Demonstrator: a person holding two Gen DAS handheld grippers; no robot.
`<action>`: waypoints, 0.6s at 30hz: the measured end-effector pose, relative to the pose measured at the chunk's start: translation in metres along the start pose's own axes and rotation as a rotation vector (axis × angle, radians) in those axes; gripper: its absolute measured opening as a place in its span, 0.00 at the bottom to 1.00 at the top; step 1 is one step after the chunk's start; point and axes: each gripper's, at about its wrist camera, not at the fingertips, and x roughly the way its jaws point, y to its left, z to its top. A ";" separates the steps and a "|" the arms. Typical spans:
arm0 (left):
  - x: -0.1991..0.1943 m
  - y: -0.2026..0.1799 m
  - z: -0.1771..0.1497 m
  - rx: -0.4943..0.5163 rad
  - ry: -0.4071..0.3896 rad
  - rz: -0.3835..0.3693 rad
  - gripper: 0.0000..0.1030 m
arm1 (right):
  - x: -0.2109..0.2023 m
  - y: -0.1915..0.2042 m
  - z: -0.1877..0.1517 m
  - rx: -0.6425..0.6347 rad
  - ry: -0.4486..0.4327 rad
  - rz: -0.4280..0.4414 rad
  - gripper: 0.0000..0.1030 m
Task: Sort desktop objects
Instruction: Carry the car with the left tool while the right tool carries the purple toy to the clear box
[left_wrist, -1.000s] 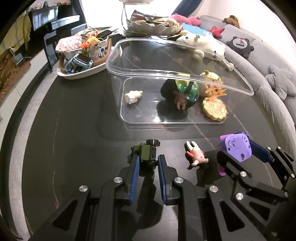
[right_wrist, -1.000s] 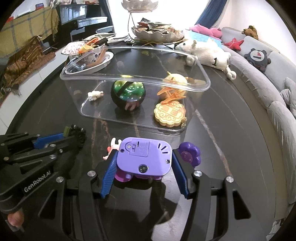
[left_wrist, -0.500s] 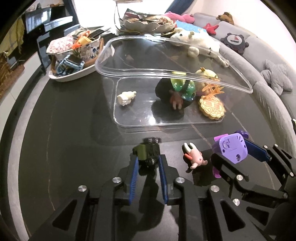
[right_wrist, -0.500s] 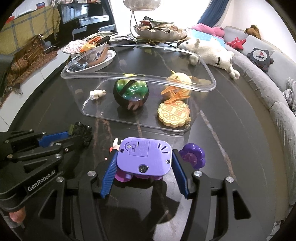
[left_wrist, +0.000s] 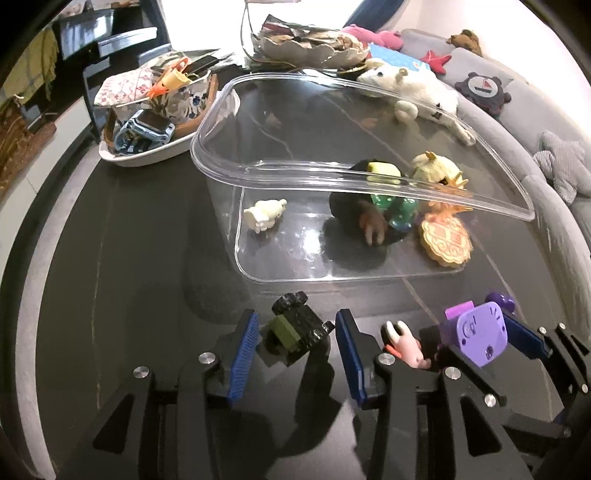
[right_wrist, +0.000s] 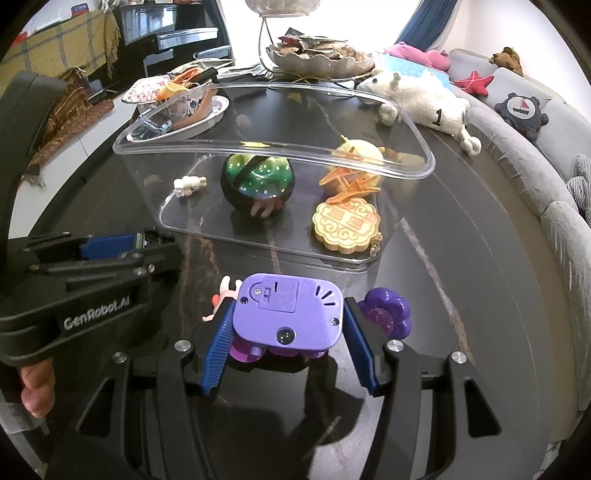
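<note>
left hand-held gripper (right_wrist: 147, 245) reads "genrobot.ai"; plush sheep (right_wrist: 424, 99) "1".

Clear plastic bin (right_wrist: 406, 155): one; toys inside it: five, namely one white figurine (right_wrist: 189, 185), one dark ball with a green top (right_wrist: 257, 184), one mooncake-shaped piece (right_wrist: 347, 223), one orange clip-like piece (right_wrist: 351, 182), one pale round toy (right_wrist: 360, 149); toys on the table in front of the bin: four, possibly more hidden; grippers: two.
</note>
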 end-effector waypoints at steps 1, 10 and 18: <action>0.001 0.001 0.000 -0.013 -0.002 -0.005 0.38 | 0.000 0.000 0.000 0.001 0.001 0.001 0.53; -0.007 0.000 -0.003 -0.015 -0.031 -0.018 0.30 | 0.002 0.000 0.001 0.005 0.000 0.000 0.53; -0.012 -0.003 -0.007 0.024 -0.037 0.001 0.30 | -0.004 -0.001 0.003 0.016 -0.018 -0.004 0.53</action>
